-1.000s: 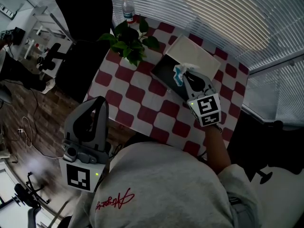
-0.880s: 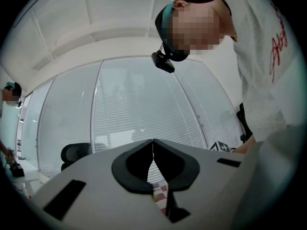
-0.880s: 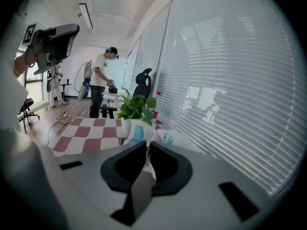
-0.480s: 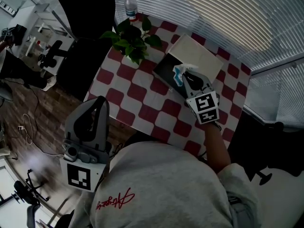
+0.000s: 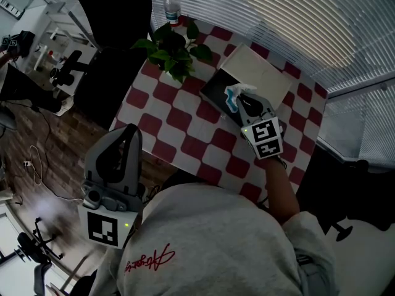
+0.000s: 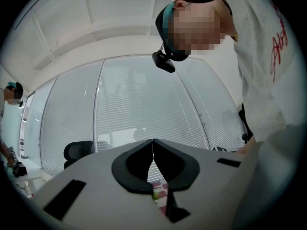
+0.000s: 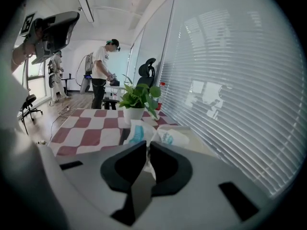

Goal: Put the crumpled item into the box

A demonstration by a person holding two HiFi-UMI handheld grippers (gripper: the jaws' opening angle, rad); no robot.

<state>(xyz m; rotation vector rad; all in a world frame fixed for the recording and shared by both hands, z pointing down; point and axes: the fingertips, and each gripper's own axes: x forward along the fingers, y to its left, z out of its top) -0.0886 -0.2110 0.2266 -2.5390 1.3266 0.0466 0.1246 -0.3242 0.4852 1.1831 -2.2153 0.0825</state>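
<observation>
The crumpled item point(image 5: 235, 95) is a white wrapper with blue print, also seen bunched ahead of the jaws in the right gripper view point(image 7: 144, 132). My right gripper point(image 5: 245, 103) is shut on it, holding it over the dark opening of the box point(image 5: 216, 91), whose pale lid point(image 5: 259, 73) stands open behind. The box lies on the red-and-white checked table point(image 5: 185, 128). My left gripper point(image 5: 120, 150) hangs off the table's near left side, jaws shut and empty; in the left gripper view point(image 6: 153, 145) it points up toward the window blinds.
A potted green plant point(image 5: 171, 53) stands at the table's far left corner, with a water bottle point(image 5: 171, 6) behind it. Window blinds point(image 5: 296, 23) run along the far side. A dark office chair point(image 5: 111, 17) sits left of the table. A person point(image 7: 103, 71) stands far off.
The right gripper with the wrapper has shifted slightly up and right over the box. The left gripper has stayed put.
</observation>
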